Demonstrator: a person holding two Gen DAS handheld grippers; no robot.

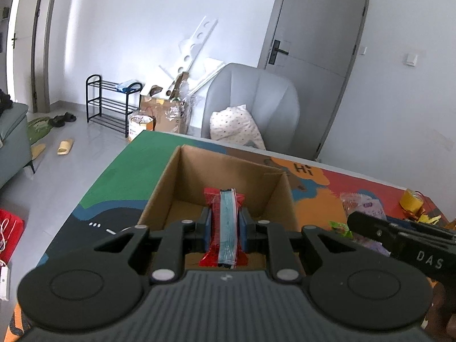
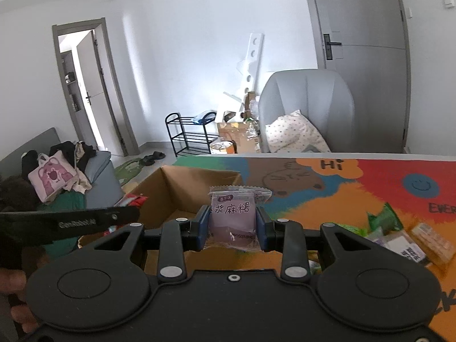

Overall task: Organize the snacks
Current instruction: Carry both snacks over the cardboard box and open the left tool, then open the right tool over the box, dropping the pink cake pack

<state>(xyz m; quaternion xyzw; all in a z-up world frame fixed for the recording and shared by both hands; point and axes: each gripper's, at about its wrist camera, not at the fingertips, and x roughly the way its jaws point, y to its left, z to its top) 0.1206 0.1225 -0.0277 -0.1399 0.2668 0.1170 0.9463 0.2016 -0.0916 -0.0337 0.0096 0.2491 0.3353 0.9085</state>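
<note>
Left tongs (image 1: 225,225): clenched on a red packet (image 1: 212,239) with a pale blue-green strip down its middle, held edge-on between the blue pads.
Red packet, position: above the open cardboard box (image 1: 182,182), roughly over its near half; not resting on the box floor as far as can be told.
Cardboard box: flaps open, standing on the counter (image 1: 125,171) with its colourful printed mat, near the counter's left edge.
Right tongs (image 2: 232,223): clenched on a purple snack pouch (image 2: 232,216) with dark printed characters, upright between the pads.
Purple pouch, position: just right of the box, above the mat.
Loose snacks (image 2: 399,233): scattered on the counter further right, green and yellow wrappers among them.
</note>
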